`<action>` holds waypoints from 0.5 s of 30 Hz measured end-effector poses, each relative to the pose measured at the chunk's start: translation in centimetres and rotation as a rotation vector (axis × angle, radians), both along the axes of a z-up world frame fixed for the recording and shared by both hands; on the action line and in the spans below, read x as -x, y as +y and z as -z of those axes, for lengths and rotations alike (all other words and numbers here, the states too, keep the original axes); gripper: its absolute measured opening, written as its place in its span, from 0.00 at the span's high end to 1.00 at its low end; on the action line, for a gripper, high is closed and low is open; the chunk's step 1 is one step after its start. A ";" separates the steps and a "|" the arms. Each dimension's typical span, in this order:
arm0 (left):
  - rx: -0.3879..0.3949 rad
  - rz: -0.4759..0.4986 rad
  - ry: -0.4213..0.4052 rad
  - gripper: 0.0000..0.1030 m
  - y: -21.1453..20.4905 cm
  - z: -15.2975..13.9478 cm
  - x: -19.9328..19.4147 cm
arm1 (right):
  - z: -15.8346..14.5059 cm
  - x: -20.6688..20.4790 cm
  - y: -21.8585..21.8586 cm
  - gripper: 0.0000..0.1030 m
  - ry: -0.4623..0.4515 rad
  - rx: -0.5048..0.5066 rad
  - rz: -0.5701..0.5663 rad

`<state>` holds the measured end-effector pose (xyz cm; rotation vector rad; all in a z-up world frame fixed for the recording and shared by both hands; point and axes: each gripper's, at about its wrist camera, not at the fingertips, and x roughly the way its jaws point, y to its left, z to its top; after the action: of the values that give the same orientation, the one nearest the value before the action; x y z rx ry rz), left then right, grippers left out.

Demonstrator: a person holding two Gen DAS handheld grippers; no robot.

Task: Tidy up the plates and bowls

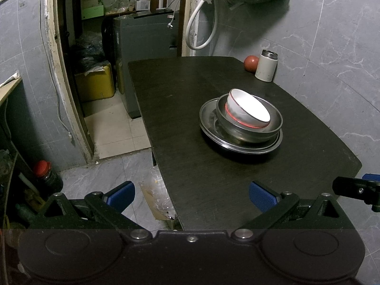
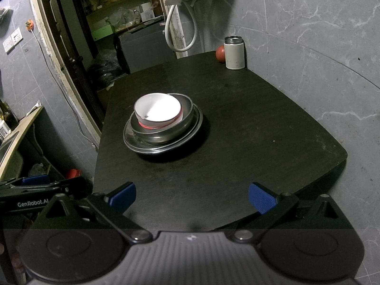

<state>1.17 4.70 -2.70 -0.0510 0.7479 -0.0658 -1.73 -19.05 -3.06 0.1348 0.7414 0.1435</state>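
Left gripper: jaws wide apart, empty, short of the stack. Mid-worktop, white bowl sits tilted inside steel bowl on steel plates; nesting looks done. Right gripper: likewise spread, empty.

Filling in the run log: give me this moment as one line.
left gripper open, empty | right gripper open, empty | white ceramic bowl tilted in steel bowl on steel plate | dark table
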 end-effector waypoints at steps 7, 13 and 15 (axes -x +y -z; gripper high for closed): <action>0.001 0.000 -0.001 0.01 0.0 0.0 0.0 | 0.0 0.0 0.0 0.00 0.000 0.001 0.000; 0.001 0.002 -0.001 0.01 -0.2 0.0 0.1 | 0.0 0.0 0.0 0.00 0.000 0.000 0.001; 0.001 0.004 -0.001 0.01 -0.2 0.0 0.0 | 0.0 0.0 0.0 0.00 0.000 0.000 0.001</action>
<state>1.13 4.50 -2.70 -0.0508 0.7475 -0.0702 -1.72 -19.05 -3.08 0.1350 0.7411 0.1428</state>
